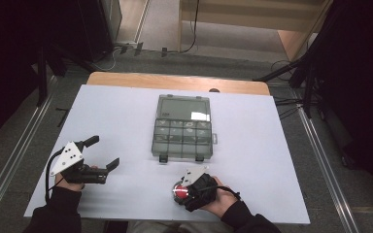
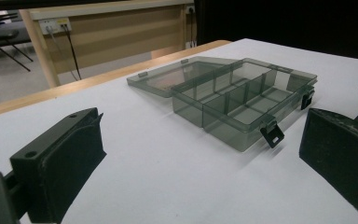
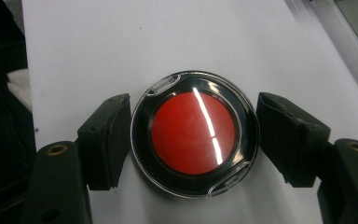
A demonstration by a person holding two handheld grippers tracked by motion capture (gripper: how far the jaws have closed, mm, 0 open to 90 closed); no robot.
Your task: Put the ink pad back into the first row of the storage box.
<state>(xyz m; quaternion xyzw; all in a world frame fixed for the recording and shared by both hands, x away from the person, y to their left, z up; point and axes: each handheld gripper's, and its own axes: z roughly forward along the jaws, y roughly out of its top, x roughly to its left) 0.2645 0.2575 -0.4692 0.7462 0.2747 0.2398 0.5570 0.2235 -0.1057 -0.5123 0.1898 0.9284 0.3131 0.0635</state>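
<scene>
The smoky clear compartment box (image 1: 183, 128) sits mid-worktop, nearer the far edge, lid flung open and flat behind it; its compartments look empty from the left gripper view, though glare makes that hard to confirm. Near the front edge, the round red-and-black disc (image 3: 195, 133) lies between the right gripper (image 3: 193, 140) jaws, which bracket it closely, apparently not yet pinching. The left gripper (image 1: 103, 153) hangs wide open, holding nothing, toward the front-left corner.

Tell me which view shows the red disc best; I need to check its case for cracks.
The right gripper view: the red disc sits large and unobstructed between the jaws, its clear rim visible. The high view shows a small red patch partly under the right hand-held gripper.
</scene>
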